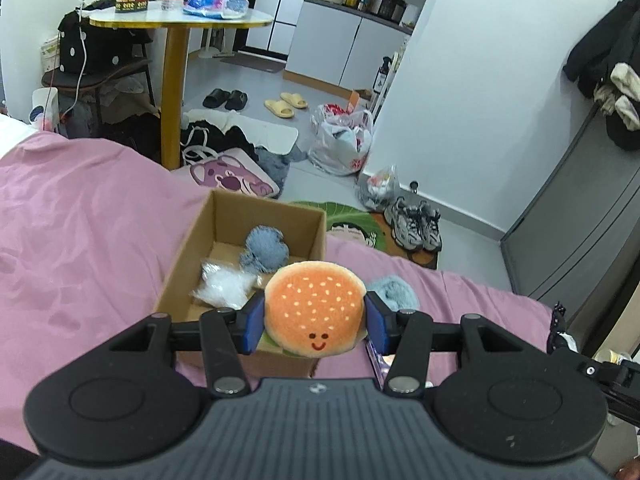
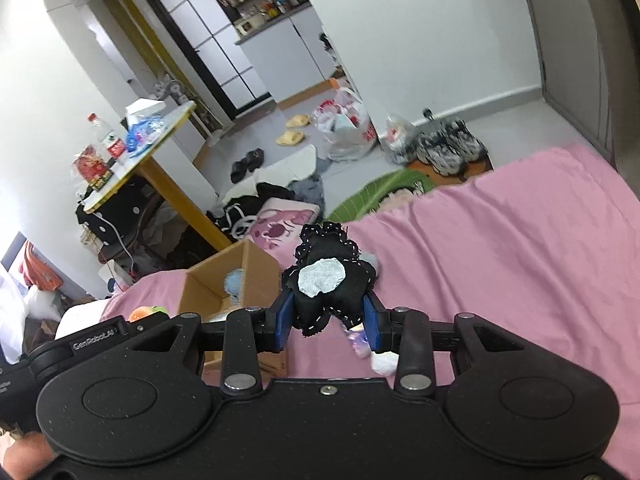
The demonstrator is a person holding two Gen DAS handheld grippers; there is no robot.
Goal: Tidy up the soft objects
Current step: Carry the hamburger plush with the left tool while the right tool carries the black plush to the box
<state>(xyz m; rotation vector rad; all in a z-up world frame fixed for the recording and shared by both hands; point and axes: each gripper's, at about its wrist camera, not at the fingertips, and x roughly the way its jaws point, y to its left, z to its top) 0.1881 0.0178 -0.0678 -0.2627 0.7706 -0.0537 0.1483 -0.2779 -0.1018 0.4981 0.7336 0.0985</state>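
So the left gripper point(image 1: 315, 322) has its blue pads squeezed onto a burger plush point(image 1: 315, 312), held over the near right corner of the box point(image 1: 316, 236). The box sits open on the pink bed point(image 1: 80, 232), and inside it there's a grey-blue fuzzy thing point(image 1: 265, 249) at about 1 o'clock plus a crinkly clear bag point(image 1: 224, 289) at 7. Another blue fuzzy point(image 1: 394, 294) lies on the bed just outside, at the box's 4 o'clock. The right gripper point(image 2: 326, 316) is clamped on a black stitched plush point(image 2: 330, 284) with a white patch, up above the bed, at the box's 3 o'clock.

Pink bed point(image 1: 80, 220) w/ cardboard box point(image 1: 200, 256), blue plush point(image 1: 396, 292).
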